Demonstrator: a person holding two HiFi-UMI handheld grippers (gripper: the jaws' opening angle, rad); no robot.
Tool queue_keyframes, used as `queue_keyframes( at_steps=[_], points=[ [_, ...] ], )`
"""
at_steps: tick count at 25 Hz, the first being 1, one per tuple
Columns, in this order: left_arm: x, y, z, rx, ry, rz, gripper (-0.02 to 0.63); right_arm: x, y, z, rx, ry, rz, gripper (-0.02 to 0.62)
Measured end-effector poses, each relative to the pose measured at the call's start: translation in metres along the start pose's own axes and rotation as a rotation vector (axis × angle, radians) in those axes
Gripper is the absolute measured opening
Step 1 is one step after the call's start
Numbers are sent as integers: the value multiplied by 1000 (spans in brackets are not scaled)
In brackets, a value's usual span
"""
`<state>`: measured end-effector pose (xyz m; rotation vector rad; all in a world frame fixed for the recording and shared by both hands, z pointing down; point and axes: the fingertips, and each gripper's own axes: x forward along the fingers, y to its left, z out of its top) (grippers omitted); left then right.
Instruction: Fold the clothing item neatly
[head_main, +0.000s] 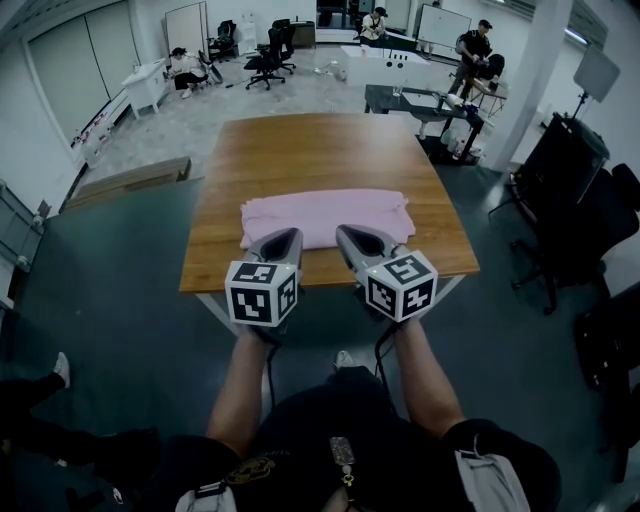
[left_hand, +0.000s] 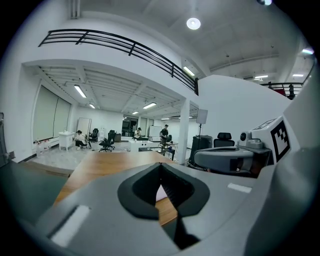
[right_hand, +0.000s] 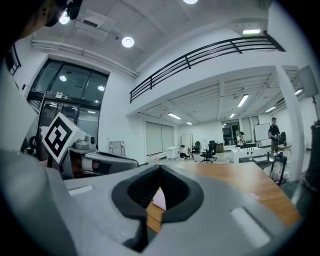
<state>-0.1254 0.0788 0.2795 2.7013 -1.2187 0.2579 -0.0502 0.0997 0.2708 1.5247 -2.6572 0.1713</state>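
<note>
Pink garment (head_main: 325, 217) lies folded on the table (head_main: 300, 150); left gripper (head_main: 293, 236) and right gripper (head_main: 342, 233) are closed, empty; folding seems done.

Cool, even light falls from ceiling lamps (left_hand: 193, 23); shadows are soft. All views bend strongly at the edges, with black corners in both gripper views. Near fingers (left_hand: 140, 192) blur; the far room is sharp.
</note>
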Motion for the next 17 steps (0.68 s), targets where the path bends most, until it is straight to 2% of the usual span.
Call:
queue_keyframes(
  at_steps=[17],
  points=[
    [-5,14,-2,11,-4,10,8,11,8,-4,-9,16,18,3]
  ],
)
